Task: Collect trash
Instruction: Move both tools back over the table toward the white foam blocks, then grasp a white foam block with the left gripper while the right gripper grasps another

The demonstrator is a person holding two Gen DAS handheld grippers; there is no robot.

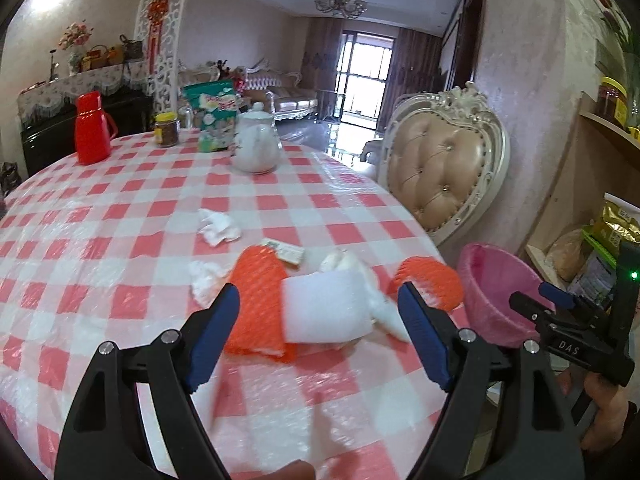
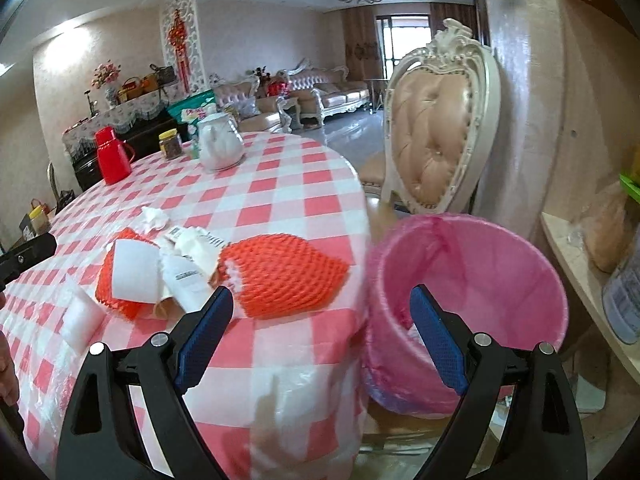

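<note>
Trash lies in a loose cluster near the right edge of the round worktop (image 1: 120,216), which wears a red-and-white checked cloth under clear plastic. Nearest the left gripper (image 1: 320,312), whose blue-padded fingers (image 1: 212,336) stand wide apart with nothing between them, sits a white foam block (image 1: 326,308) resting partly on an orange foam net sleeve (image 1: 256,280). A crumpled white tissue (image 1: 206,280) lies just left of that sleeve. To the right of the block a second orange net sleeve (image 2: 288,276) lies close to the worktop edge, with torn white paper wrappers (image 2: 188,268) between the two sleeves. In the right wrist view another white foam piece (image 2: 82,314) lies apart at the near left. A little farther in, a small printed label (image 1: 285,251) and then another crumpled tissue (image 1: 218,227) rest on the cloth.

The right gripper (image 2: 322,332) hangs past the worktop edge, its fingers (image 2: 436,336) also spread wide and empty, one over the cloth and one over the mouth of a pink bin (image 2: 472,280) lined with a pink bag. The bin stands beside the worktop, below its rim.

Beyond the bin an ornate cream chair (image 2: 436,120) with a tufted back stands near the wall. At the far side of the worktop stand a white teapot (image 1: 256,140), a green snack bag (image 1: 214,114), a yellow-lidded jar (image 1: 166,129) and a red thermos (image 1: 92,128).
</note>
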